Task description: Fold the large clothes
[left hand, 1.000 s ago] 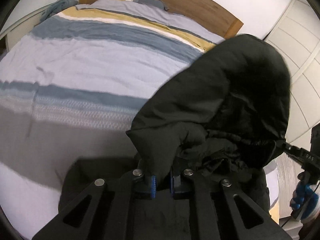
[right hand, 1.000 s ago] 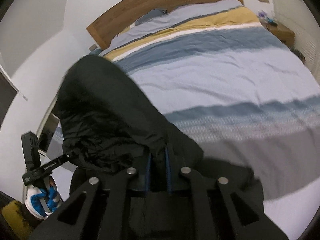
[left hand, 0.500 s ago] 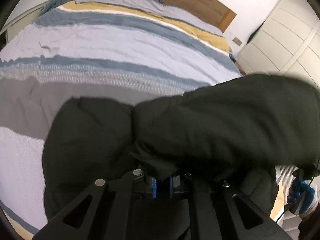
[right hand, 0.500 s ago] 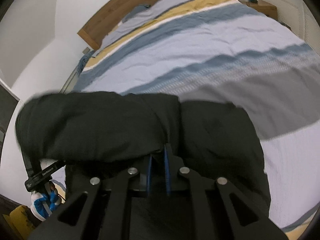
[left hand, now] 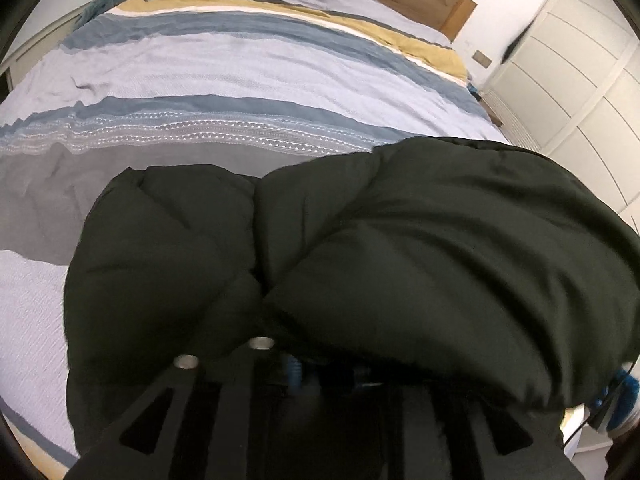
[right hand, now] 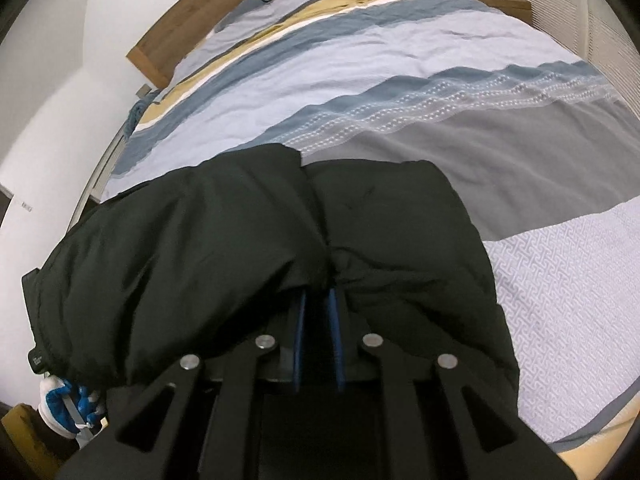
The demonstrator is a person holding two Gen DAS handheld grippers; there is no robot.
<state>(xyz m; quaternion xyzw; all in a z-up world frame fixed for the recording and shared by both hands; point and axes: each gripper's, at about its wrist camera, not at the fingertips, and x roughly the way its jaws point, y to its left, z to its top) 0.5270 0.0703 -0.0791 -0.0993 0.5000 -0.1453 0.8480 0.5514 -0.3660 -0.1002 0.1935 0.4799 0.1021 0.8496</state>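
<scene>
1. A black padded jacket [left hand: 420,248] lies bunched at the near end of the bed, folded over itself, on the striped duvet [left hand: 240,64]. It fills the lower half of both wrist views.
2. The left gripper [left hand: 316,372] is mostly buried: the jacket's puffy fold drapes over its fingertips, and only a sliver of one blue pad [left hand: 294,372] shows. Its jaws are opening; fabric hangs over them, but whether the pads still touch it I cannot tell.
3. The right gripper [right hand: 318,300] has its blue pads [right hand: 300,332] close together, pinching a tuck of jacket cloth where their tips vanish under the fold.
4. A gloved hand [right hand: 66,406], white and blue, peeks out under the jacket's left edge in the right wrist view; most of it is hidden by the fabric.
5. The wooden headboard [right hand: 180,32] is cut off at the top of the frame, and the white wardrobe [left hand: 580,92] bends away at the edge.
</scene>
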